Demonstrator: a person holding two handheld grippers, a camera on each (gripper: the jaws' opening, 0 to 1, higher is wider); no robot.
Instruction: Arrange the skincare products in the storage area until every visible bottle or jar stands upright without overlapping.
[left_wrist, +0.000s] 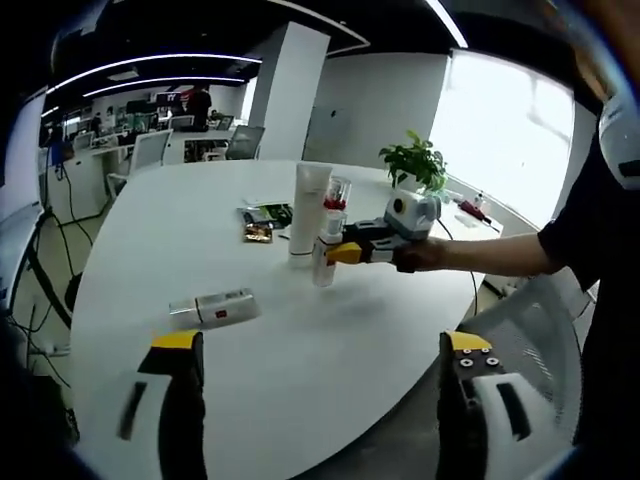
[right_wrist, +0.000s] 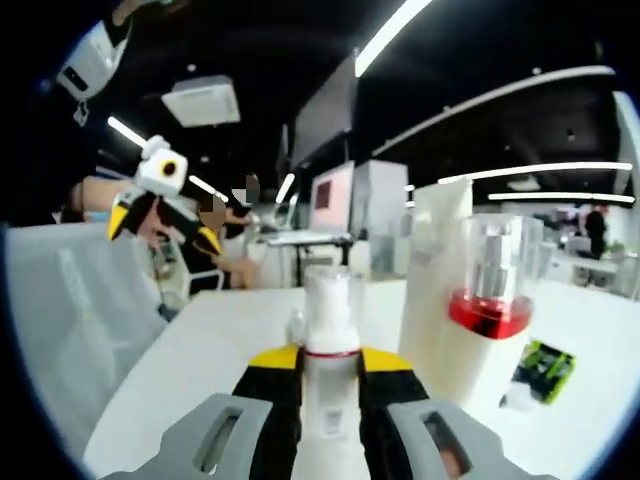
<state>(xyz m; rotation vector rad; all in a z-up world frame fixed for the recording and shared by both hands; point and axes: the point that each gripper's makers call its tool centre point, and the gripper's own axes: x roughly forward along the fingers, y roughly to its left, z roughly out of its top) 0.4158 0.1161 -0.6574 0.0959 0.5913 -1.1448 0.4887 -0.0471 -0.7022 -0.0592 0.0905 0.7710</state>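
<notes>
A small white pump bottle (left_wrist: 324, 262) stands upright near the table's middle, with my right gripper (left_wrist: 347, 253) shut on it from the right. In the right gripper view the same bottle (right_wrist: 331, 300) rises between the yellow-tipped jaws of my right gripper (right_wrist: 330, 362). Just behind it stand a tall white tube (left_wrist: 309, 212) (right_wrist: 432, 290) and a clear-capped bottle with a red band (left_wrist: 337, 194) (right_wrist: 489, 295). Another white bottle (left_wrist: 214, 308) lies on its side nearer to me. My left gripper (left_wrist: 323, 342) (right_wrist: 165, 228) is held wide open above the table's near edge, nothing between its jaws.
The round white table (left_wrist: 180, 240) also carries green and brown packets (left_wrist: 262, 222) (right_wrist: 545, 366) and a potted plant (left_wrist: 415, 162) at the far side. A white mesh chair (left_wrist: 540, 330) (right_wrist: 70, 330) stands by the near edge. Desks and people sit in the office behind.
</notes>
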